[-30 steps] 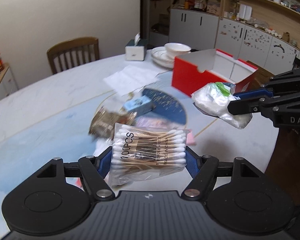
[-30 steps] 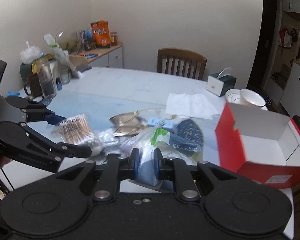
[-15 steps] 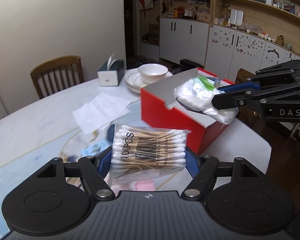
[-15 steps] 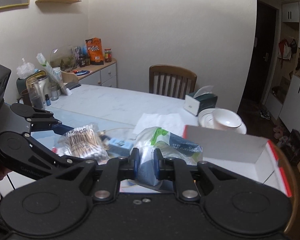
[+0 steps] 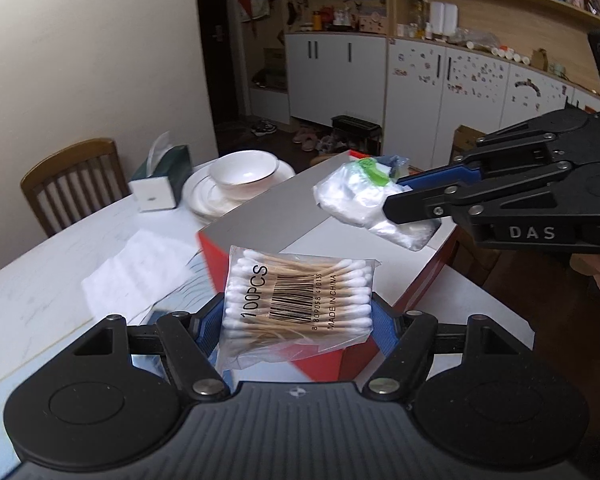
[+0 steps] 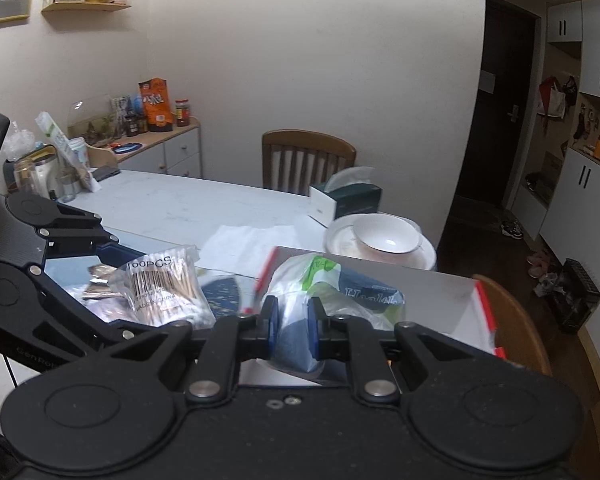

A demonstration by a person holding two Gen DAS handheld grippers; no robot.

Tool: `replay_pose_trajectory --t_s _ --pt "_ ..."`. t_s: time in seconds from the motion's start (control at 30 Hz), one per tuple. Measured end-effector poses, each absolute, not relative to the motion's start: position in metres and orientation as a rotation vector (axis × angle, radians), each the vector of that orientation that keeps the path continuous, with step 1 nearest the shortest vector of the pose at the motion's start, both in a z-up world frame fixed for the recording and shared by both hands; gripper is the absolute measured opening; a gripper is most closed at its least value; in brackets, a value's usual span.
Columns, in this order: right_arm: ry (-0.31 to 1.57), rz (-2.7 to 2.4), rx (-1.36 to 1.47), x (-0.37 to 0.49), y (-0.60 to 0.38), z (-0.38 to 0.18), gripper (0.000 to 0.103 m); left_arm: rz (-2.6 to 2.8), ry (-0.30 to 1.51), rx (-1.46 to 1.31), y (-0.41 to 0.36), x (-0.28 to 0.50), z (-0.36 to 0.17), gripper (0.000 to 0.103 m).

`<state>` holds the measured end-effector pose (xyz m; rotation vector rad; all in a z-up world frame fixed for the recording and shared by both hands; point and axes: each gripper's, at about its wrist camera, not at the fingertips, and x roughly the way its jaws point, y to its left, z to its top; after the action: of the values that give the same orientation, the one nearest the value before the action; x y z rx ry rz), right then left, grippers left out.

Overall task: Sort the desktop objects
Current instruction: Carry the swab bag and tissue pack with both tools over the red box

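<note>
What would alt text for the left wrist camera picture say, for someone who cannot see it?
The left gripper holds a clear packet of cotton swabs over an open red box on a white table. At right, the right gripper holds a clear plastic bag above the same box. Behind stand a bowl on plates, a tissue box and a wooden chair.

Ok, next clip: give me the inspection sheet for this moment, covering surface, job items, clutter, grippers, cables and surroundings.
Surface: white marble-look table.
Job's things: pack of cotton swabs and plastic bag of white pads, both held above the open red box.
Clutter: bowl on plates, tissue box, paper napkin.
Grippers: left gripper shut on the swabs; right gripper shut on the bag.
Cables: nothing seen.
Surroundings: wooden chair, sideboard with jars, white cabinets.
</note>
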<state>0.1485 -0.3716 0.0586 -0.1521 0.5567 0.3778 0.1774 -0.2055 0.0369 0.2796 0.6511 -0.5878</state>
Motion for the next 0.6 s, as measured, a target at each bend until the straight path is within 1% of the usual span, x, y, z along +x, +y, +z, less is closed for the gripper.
replay_pose_trajectory --t_s 0.3,0.6 --pt "0.587 0.345 -0.134 0.169 -0.414 0.042 0.014 -0.632 0.678 0.358 -0.26 0.21 0.025 0.072" --pt "0.646 0.299 -0.136 0.195 -0.445 0.013 0.015 -0.663 0.796 0.404 -0.298 0.265 -0.006 0.072"
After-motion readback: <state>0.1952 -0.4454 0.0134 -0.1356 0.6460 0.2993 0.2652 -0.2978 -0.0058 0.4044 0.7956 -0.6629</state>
